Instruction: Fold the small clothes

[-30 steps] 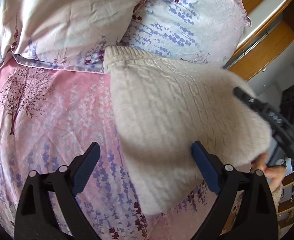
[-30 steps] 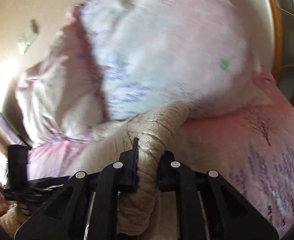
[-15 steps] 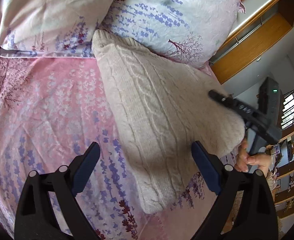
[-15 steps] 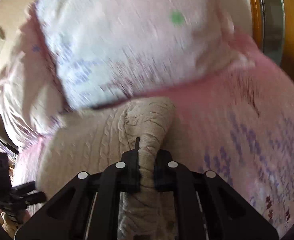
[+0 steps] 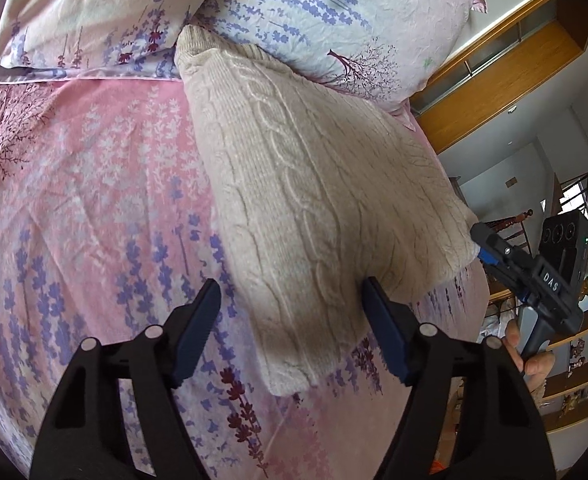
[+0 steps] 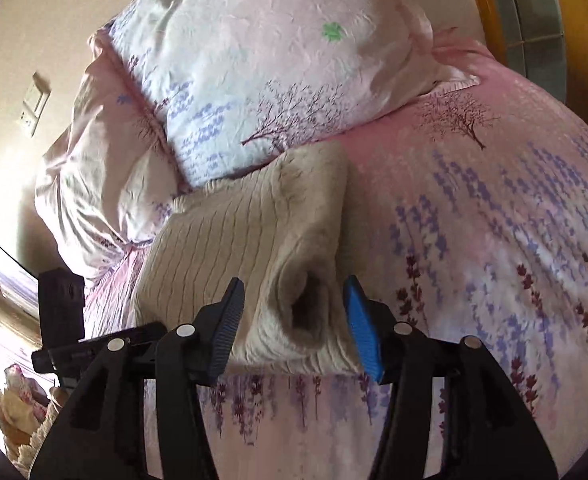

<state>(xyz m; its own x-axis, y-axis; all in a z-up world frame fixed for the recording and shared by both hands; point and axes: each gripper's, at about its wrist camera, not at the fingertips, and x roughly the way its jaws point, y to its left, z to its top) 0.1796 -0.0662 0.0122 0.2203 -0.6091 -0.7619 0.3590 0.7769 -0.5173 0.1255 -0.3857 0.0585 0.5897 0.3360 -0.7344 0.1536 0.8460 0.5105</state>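
Now the right hand-held gripper [image 6: 292,320] is opening, its earlier clamp off the sweater [image 6: 254,240].

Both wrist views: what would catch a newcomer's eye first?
The cream cable-knit sweater dominates, folded on the pink floral bedspread with its far end against the lavender-print pillows. The right tongs are opening around its near corner, pads off the knit. The left tongs are closing astride the other near corner, not yet touching it.
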